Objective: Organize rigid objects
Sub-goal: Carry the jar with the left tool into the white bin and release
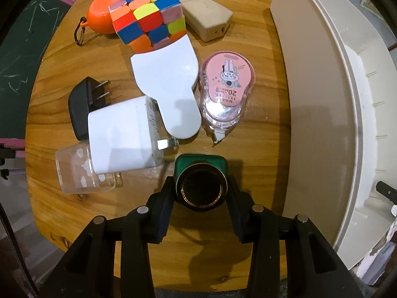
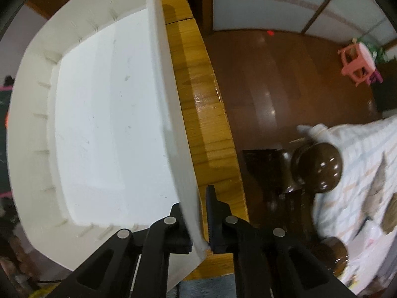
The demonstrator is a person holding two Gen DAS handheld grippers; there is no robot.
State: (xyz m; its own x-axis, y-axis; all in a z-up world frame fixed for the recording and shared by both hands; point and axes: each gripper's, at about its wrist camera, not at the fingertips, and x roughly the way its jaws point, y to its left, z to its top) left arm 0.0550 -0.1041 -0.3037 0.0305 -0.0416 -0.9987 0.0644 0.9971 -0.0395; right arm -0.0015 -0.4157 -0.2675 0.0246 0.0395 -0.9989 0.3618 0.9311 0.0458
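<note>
on the wooden desk (image 1: 248,49), the left tool (image 1: 201,193) is clamping a green bottle (image 1: 201,173).
the right tool (image 2: 199,221) is pinching the white bin (image 2: 158,79) wall; a puzzle cube (image 1: 148,17) and chargers are lying nearby.

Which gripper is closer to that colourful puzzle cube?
Left. The left gripper hangs over the wooden table, shut on a green bottle, with the puzzle cube further ahead. The right gripper is off at the white bin, clamping its wall.
</note>
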